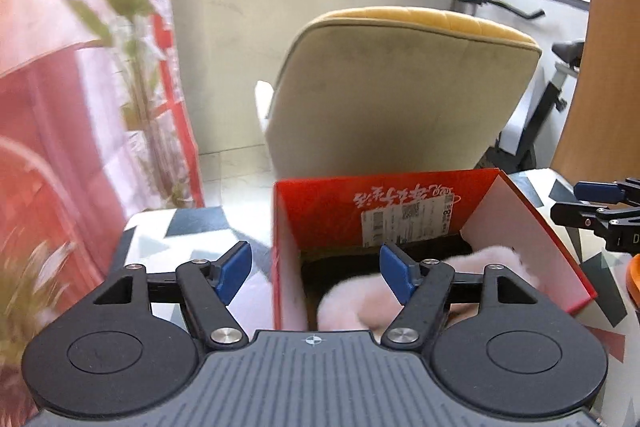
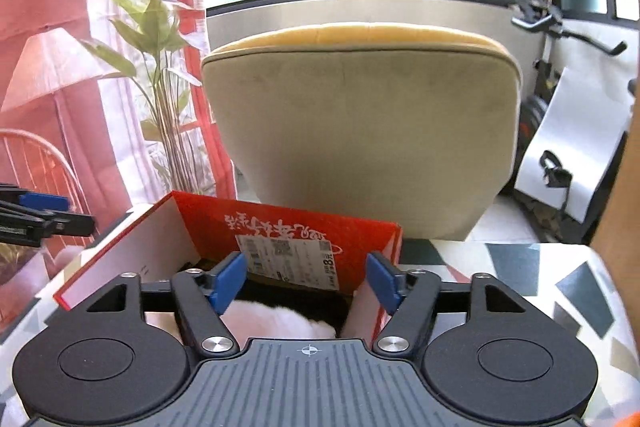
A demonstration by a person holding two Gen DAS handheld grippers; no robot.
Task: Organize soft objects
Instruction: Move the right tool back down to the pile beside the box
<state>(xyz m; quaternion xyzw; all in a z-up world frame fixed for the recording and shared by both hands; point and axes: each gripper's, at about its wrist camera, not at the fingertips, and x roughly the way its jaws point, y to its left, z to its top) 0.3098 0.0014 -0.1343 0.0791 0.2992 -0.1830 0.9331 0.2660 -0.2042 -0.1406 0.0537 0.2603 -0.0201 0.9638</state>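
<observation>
One red cardboard box (image 1: 400,211) stands open on a desk (image 2: 520,267) covered in a cloth of grey, white and red shapes, close to the far edge, beyond which a beige armchair (image 2: 360,131) shows its back. Inside the box lies the soft object (image 1: 352,303), a pale pink fluffy thing resting low against the dark bottom; it may be one piece or two pressed together, since the gripper bodies hide much of it. It seems to have been put there so that loose plush is gathered in one container instead of lying about on the desk. Two grippers hang above the near side of the box, both tilted down toward its opening. The left gripper (image 1: 316,277) has its blue pads spread apart with the box's left wall between them, pinching nothing. The right gripper (image 2: 306,281) is likewise spread wide over the box's right part, nothing between its pads but air above the fluff. Each gripper shows at the margin of the other's view, so they sit side by side. Behind, one potted plant (image 2: 156,39) stands by red curtains and one exercise bike (image 2: 560,27) by the window.
</observation>
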